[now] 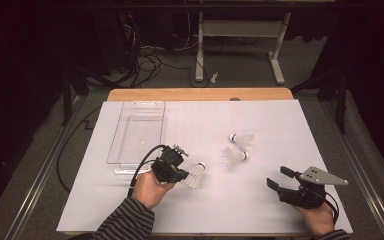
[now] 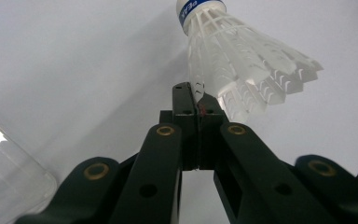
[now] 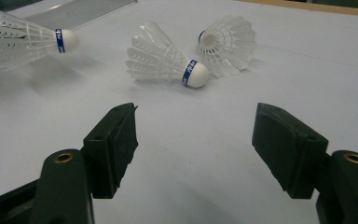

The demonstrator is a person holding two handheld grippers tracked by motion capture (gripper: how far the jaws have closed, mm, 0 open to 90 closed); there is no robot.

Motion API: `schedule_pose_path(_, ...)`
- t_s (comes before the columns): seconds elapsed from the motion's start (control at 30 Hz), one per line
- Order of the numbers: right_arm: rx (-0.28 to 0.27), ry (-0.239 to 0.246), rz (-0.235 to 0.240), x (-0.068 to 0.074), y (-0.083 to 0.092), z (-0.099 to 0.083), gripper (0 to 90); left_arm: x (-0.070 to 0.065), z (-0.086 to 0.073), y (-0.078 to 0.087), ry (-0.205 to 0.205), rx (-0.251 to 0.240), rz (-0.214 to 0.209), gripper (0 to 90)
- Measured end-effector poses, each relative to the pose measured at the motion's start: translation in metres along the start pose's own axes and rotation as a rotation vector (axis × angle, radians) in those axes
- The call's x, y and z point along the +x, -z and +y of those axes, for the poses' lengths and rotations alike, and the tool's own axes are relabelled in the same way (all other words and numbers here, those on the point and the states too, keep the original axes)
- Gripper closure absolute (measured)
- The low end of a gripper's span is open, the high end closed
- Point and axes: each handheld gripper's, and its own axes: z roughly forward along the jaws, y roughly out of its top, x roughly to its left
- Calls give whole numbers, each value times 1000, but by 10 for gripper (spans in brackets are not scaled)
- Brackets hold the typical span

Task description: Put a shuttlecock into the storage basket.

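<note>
We have the left tool [image 1: 180, 172] pinching one shuttlecock [image 1: 196, 175] by its skirt edge just right of the clear tray [image 1: 137, 131], likely for binning, while the right tool [image 1: 281, 181] waits wide open short of the other two shuttlecocks [image 1: 236, 156].

High view: fixed above near edge, facing forward-down over whole white table [image 1: 260, 200]. Left gripper view: close along own jaws, low over table. Right gripper view: low, facing two shuttlecocks [image 3: 168, 58] also in high view
</note>
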Motion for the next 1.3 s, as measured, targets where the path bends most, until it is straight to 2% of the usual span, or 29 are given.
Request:
schedule_pose_path(0.53, -1, -6, -2, -2, 0, 0, 313, 0, -3, 13, 10, -29, -2, 897)
schedule_pose_path(0.87, -4, -9, 0, -2, 0, 0, 312, 2, -5, 26, 5, -51, -6, 897)
schedule_pose_path(1.3, -9, -10, 5, -1, 2, 0, 313, 8, -12, 43, 19, -91, 6, 898)
